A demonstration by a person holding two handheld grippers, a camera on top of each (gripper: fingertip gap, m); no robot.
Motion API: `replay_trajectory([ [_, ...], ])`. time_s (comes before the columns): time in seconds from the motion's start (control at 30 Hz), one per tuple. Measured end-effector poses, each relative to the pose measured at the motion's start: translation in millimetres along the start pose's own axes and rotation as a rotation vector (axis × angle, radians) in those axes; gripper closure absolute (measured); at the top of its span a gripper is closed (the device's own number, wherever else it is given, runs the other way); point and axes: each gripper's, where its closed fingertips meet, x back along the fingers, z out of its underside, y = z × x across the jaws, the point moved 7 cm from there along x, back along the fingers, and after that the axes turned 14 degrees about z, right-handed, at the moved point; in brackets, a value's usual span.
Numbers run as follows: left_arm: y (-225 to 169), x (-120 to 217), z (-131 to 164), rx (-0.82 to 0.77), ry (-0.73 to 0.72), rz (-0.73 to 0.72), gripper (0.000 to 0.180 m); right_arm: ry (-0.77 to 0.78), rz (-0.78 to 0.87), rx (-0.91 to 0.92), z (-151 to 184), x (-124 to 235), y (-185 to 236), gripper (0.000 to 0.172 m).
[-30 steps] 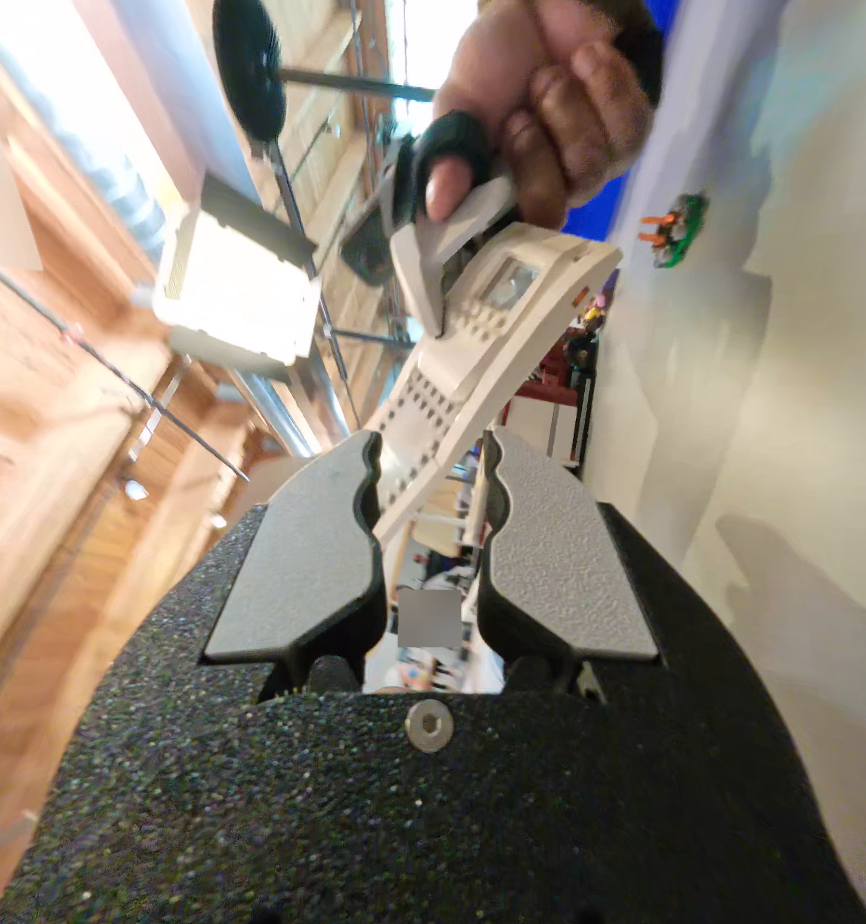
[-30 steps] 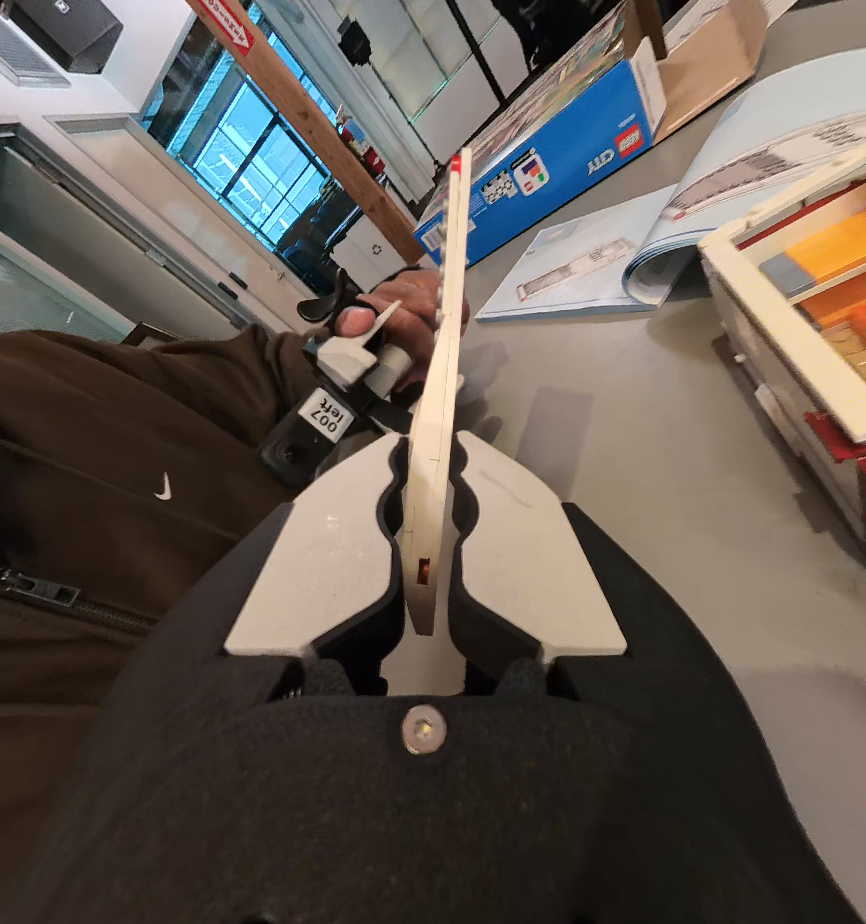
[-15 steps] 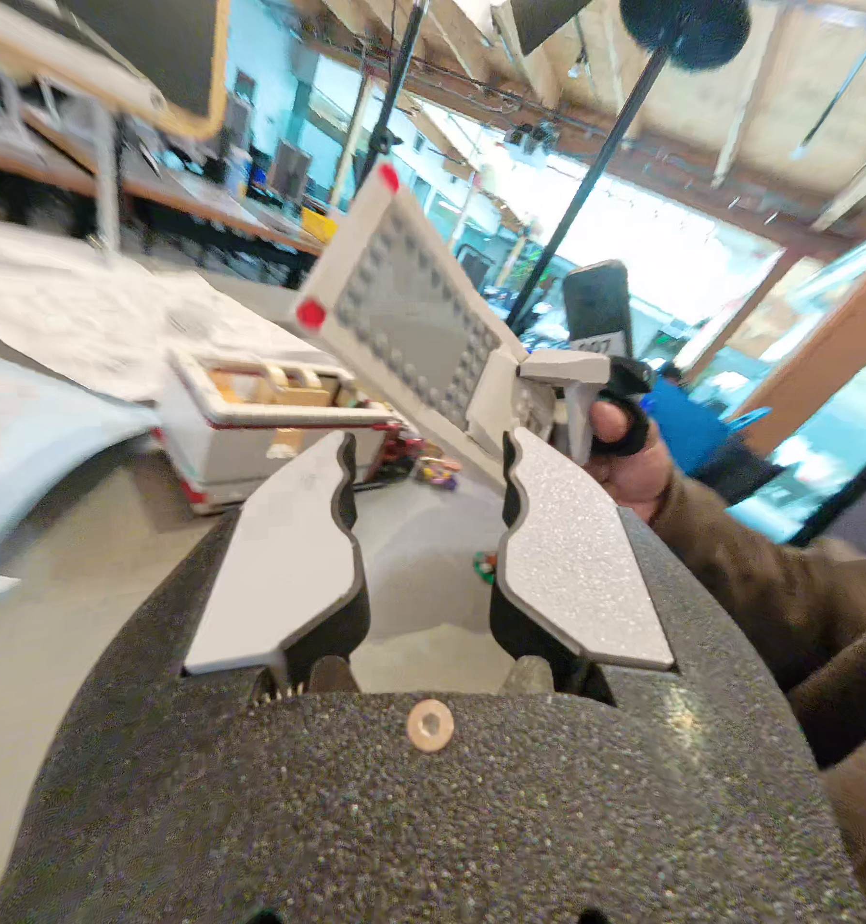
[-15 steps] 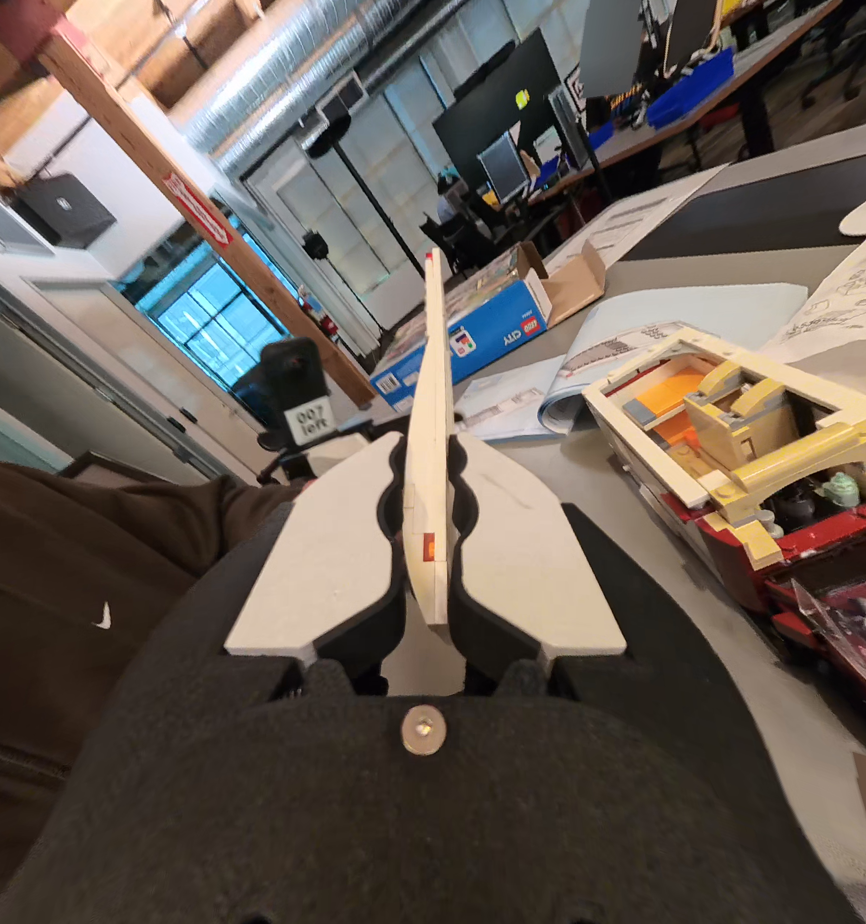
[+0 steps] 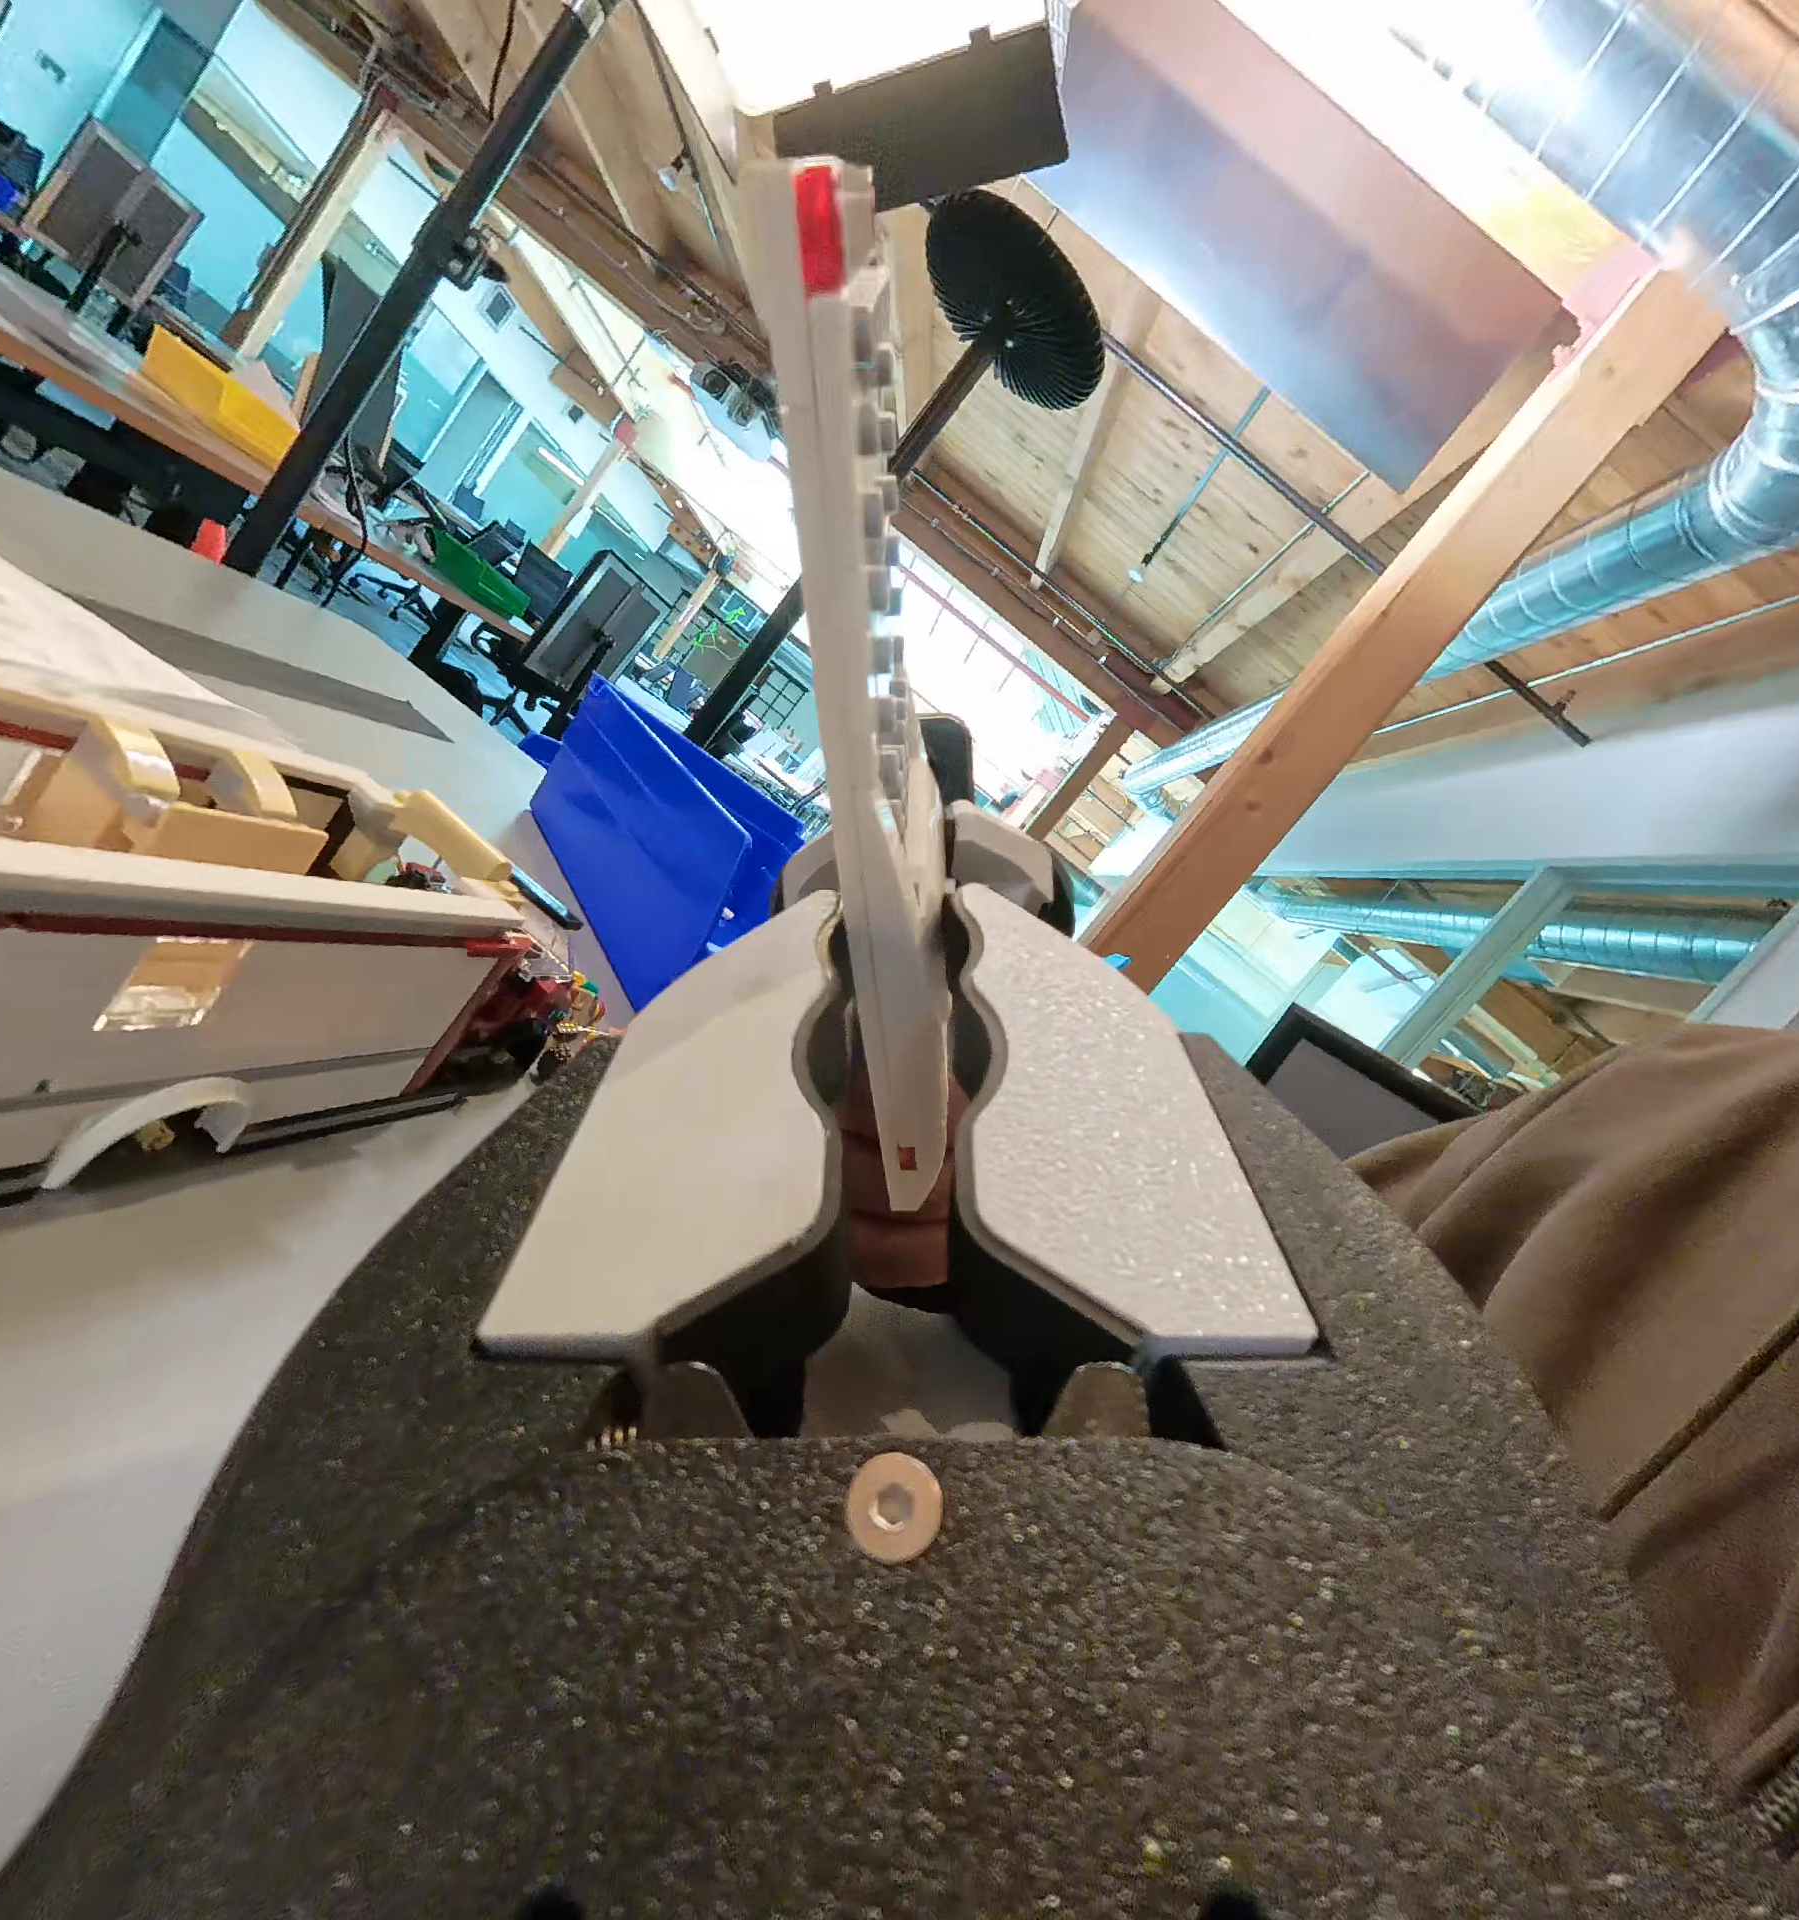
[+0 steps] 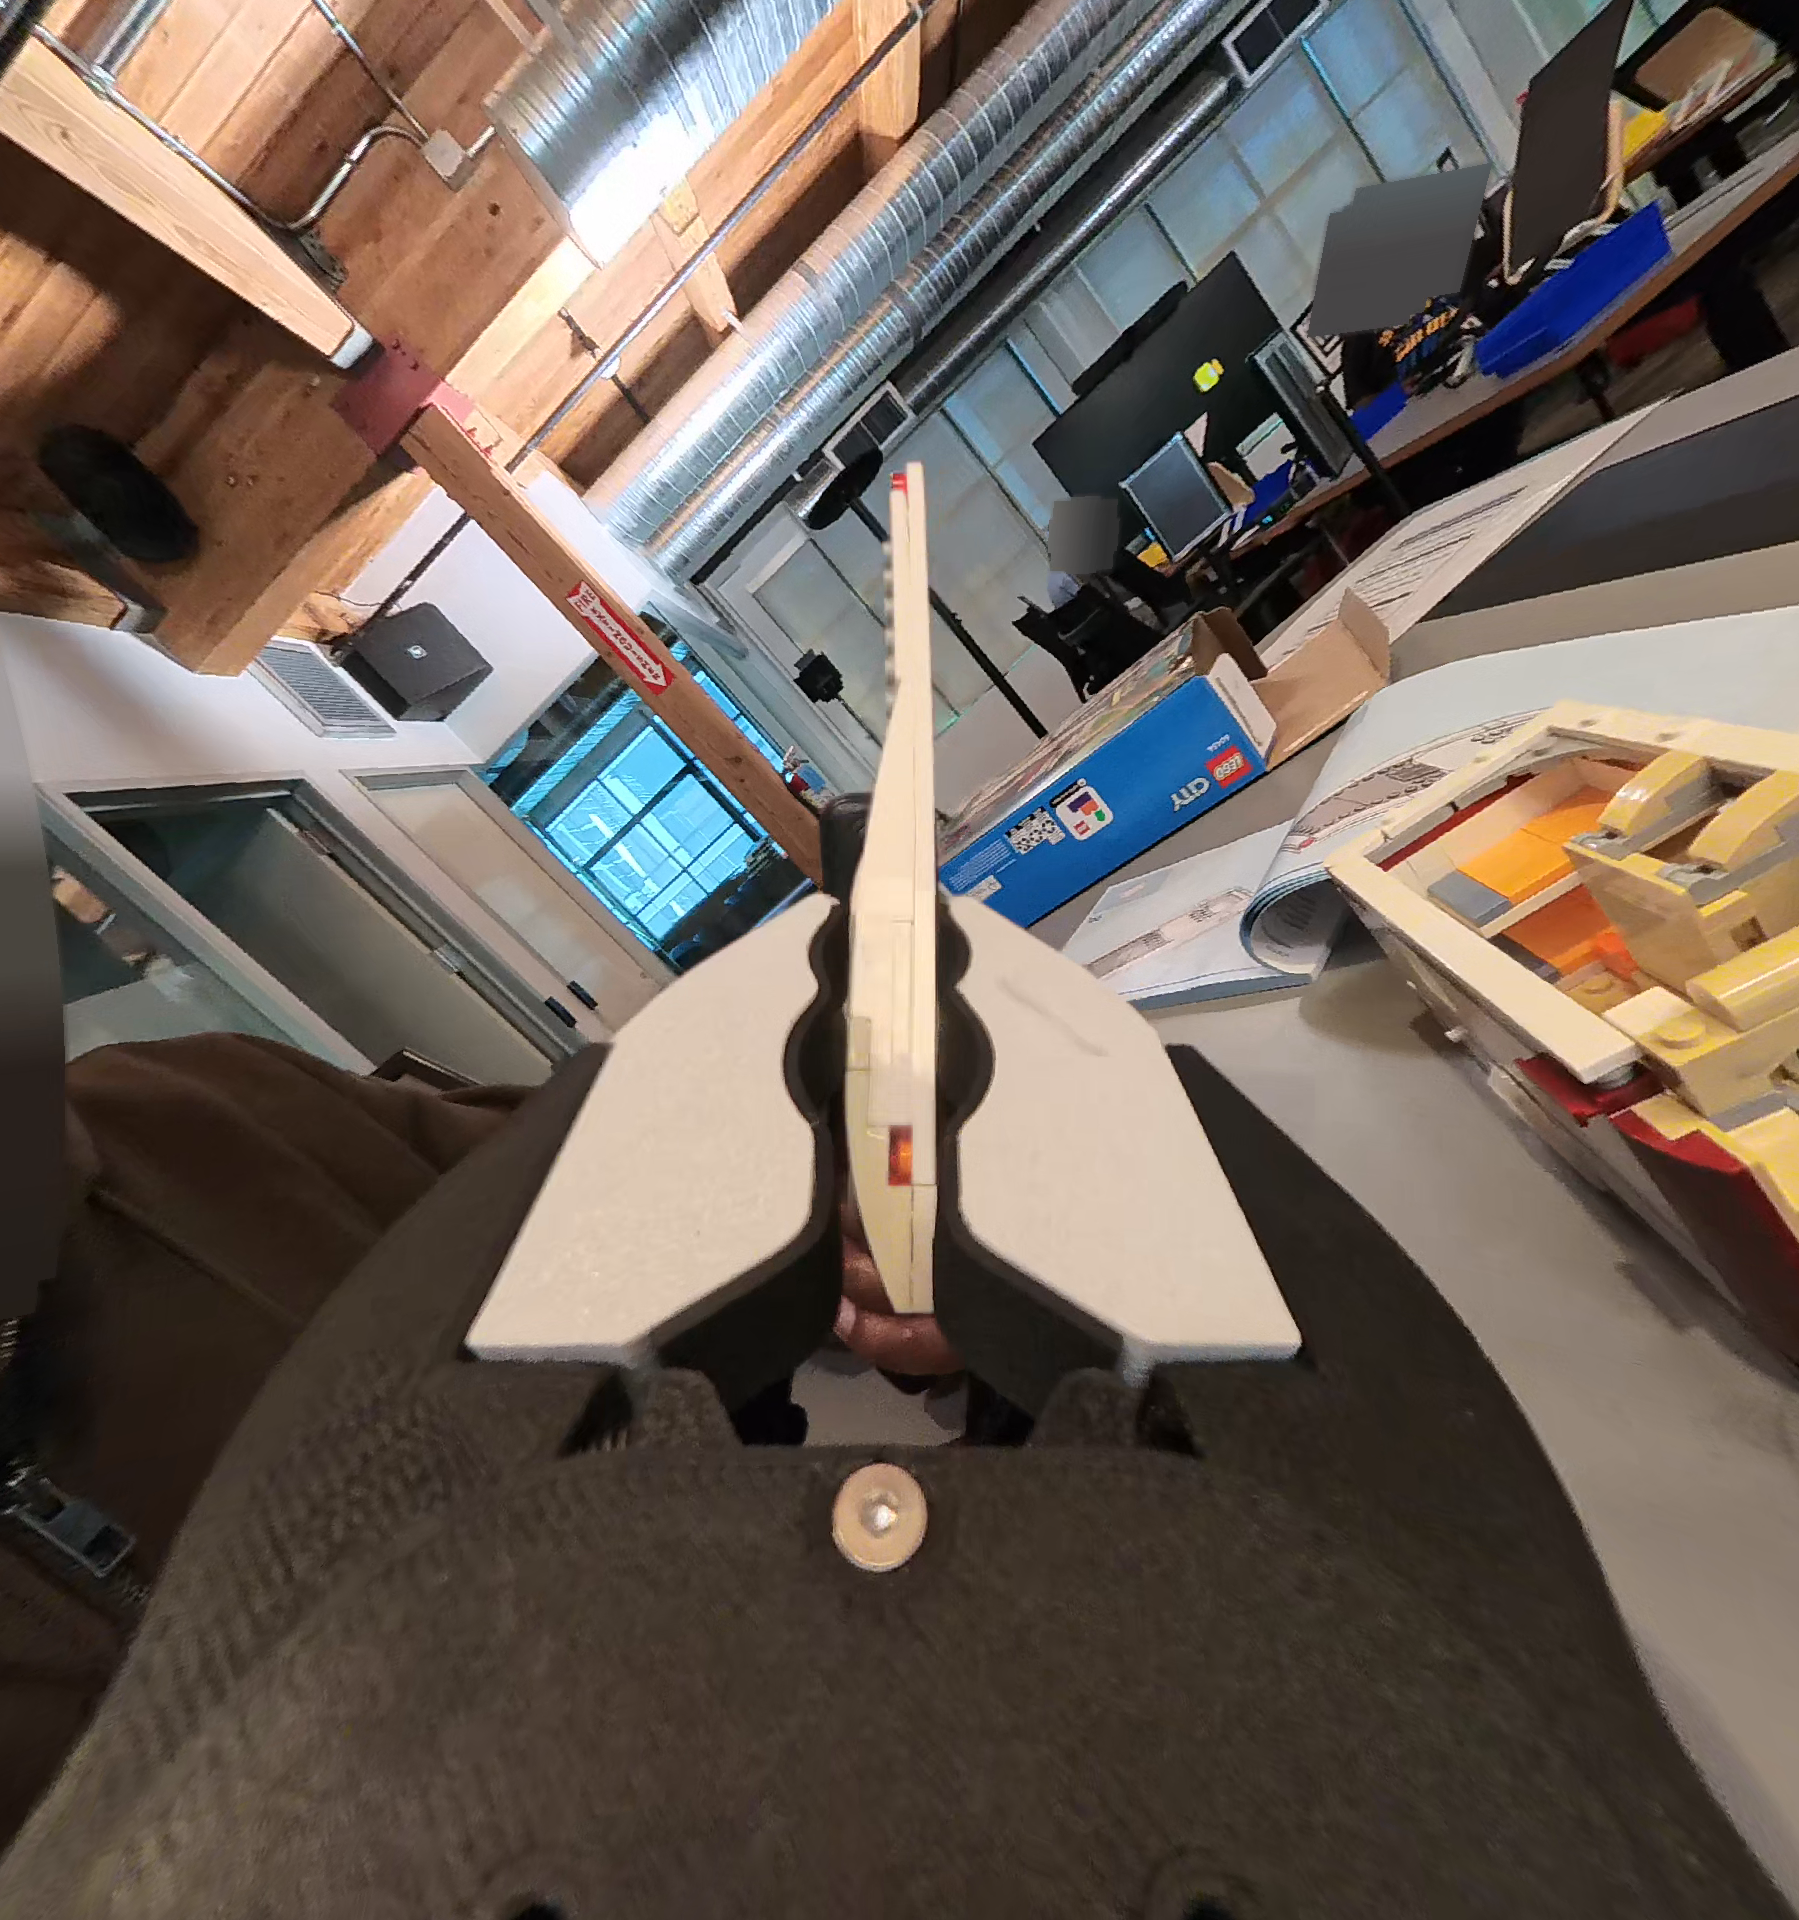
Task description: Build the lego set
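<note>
I am working in an open-plan office workshop. Timber beams [image 6: 666,260] and silver ducts [image 6: 874,270] are running overhead. Desks [image 5: 95,364] with monitors [image 6: 1175,384] are standing behind, glass partitions [image 6: 646,821] are lining the walls, and blue bins [image 5: 656,821] are sitting on the grey table [image 6: 1342,1143].

Print marks a blue box [image 6: 1113,800] and red sign [image 6: 620,636].

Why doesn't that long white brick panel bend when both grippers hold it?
The white panel probably behaves stiffly: it stands straight above the right gripper and left gripper. It likely could snap apart, since seams between plates show. It looks thin, so probably light.
</note>
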Motion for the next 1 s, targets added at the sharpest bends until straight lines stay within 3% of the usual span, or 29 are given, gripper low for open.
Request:
replay_trajectory([
  [0.37,-6.2,3.2,-1.7,-0.073,0.078,-0.01,0.166,0.029,-0.05,0.003,3.7,-1.7,0.4,0.157],
  [0.67,-13.6,1.7,-0.9,-0.213,0.228,-0.012,0.166,0.1,-0.013,0.158,0.7,1.6,7.6,0.151],
  [1.0,-15.9,1.0,1.6,-0.218,0.258,0.003,0.166,0.109,-0.03,0.174,3.2,3.0,9.1,0.154],
])
